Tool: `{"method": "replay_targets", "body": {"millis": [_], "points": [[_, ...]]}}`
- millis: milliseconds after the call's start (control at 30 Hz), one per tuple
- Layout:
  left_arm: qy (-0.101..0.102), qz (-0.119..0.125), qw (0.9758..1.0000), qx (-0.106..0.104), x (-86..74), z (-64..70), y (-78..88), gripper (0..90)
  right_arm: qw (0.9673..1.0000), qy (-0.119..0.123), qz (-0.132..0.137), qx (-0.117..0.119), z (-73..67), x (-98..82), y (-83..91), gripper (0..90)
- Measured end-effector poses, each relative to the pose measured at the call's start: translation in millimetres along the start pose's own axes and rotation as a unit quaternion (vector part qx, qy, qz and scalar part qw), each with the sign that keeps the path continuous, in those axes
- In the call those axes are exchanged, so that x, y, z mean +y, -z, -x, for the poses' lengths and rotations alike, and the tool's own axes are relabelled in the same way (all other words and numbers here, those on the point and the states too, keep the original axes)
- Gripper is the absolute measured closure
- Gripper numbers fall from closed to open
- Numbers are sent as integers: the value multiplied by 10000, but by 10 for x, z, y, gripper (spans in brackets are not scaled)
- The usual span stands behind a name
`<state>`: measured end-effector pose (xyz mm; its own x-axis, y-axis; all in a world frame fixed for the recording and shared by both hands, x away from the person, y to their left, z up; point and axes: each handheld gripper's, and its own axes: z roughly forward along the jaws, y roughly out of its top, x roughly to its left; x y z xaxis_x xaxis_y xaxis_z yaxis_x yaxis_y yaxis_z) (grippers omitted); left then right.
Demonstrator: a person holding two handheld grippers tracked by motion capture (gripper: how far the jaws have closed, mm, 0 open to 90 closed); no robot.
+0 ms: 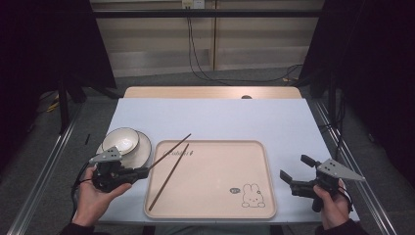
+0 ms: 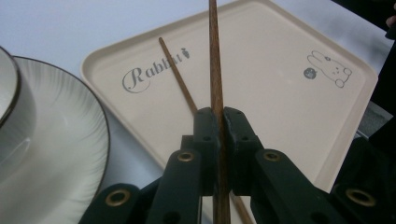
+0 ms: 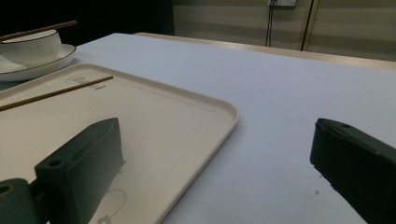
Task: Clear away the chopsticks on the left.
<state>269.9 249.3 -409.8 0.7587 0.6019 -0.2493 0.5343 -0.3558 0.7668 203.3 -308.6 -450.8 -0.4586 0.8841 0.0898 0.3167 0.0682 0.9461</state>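
My left gripper [image 1: 145,170] is at the left edge of the beige rabbit tray [image 1: 220,166], shut on the near end of a dark wooden chopstick [image 1: 170,152]. That chopstick slants up and away over the tray's far left corner. In the left gripper view the jaws [image 2: 219,114] pinch this chopstick [image 2: 214,56]. A second chopstick [image 1: 167,179] lies flat in the tray's left part [image 2: 177,74]. My right gripper [image 1: 296,167] hovers open off the tray's right edge, nothing between its fingers [image 3: 215,130].
A white bowl [image 1: 120,139] sits on a ribbed plate [image 1: 142,149] just left of the tray's far corner, close to my left hand. The table [image 1: 235,117] is pale blue, with a wooden strip along its far edge. Cables hang behind it.
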Motion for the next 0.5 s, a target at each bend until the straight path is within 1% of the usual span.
{"method": "replay_targets", "body": {"millis": [33, 67, 133, 167, 200, 233, 300, 367, 400, 433, 500], "points": [[27, 28, 10000, 6, 4, 13, -10, 846, 10000, 1, -1, 1, 0, 0, 0, 20], [72, 65, 9999, -60, 7, 23, -26, 847, 10000, -2, 0, 0, -1, 0, 1, 20], [108, 62, 9999, 2, 11, 57, -68, 846, 10000, -2, 9, 1, -2, 1, 1, 20], [91, 35, 10000, -10, 14, 68, -89, 846, 10000, -5, 5, -1, -2, 1, 2, 20], [123, 26, 9999, -9, 16, 80, -109, 846, 10000, 4, -2, 4, -1, 0, 1, 20], [182, 52, 9998, -30, 16, 91, -130, 846, 10000, 7, 1, -1, 0, 0, -1, 20], [257, 80, 9996, 60, 27, 125, -171, 846, 10000, 13, -3, -4, -1, 0, -2, 21], [366, 107, 9993, 65, 32, 133, -219, 845, 10000, 10, -2, -7, 0, 0, -2, 21], [417, 93, 9990, 123, 33, 143, -234, 844, 10000, 10, -3, -7, 0, 0, -3, 21], [475, 112, 9988, 86, 29, 155, -252, 844, 10000, 13, -4, -6, -1, 0, -3, 21], [444, 85, 9989, 120, 31, 195, -286, 844, 10000, 15, 0, -2, -2, 0, -3, 21]]}}
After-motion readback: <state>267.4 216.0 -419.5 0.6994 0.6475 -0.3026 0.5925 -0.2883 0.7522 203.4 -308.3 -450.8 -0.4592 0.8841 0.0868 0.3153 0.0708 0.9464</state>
